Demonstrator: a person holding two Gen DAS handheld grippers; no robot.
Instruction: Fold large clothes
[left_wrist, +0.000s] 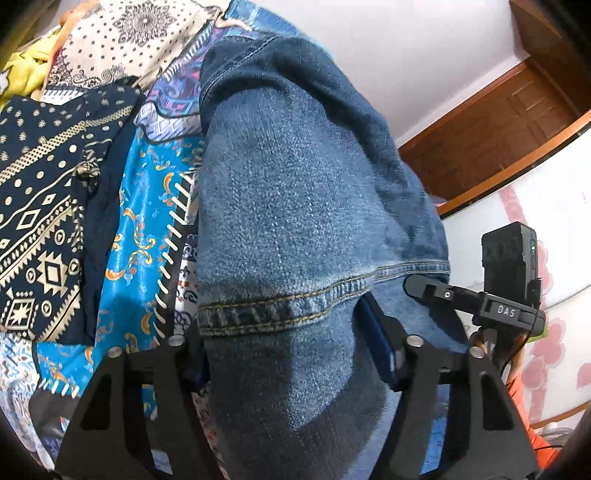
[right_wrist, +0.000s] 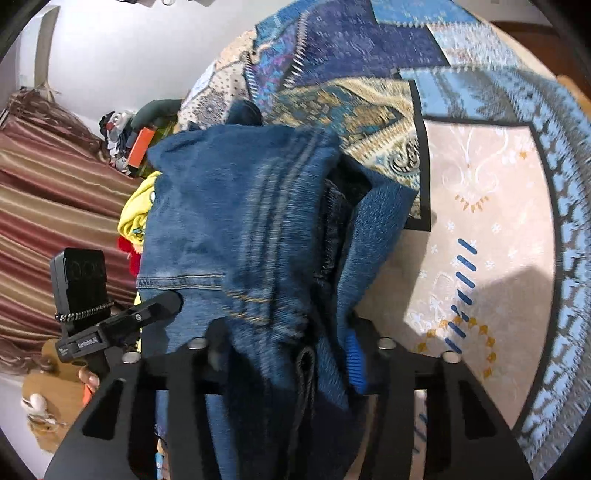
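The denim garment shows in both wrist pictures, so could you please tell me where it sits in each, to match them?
Left wrist view: the denim garment fills the centre, running down between the left claw fingers.
Right wrist view: it sits centre-left, bunched between the right claw fingers.
Shared landmark: the patchwork bedspread beneath it.

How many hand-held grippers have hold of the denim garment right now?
2. The left hand-held gripper has the denim garment between its fingers near a stitched seam; the right hand-held gripper clamps bunched folds of it. Contact at the pads is partly hidden by cloth.
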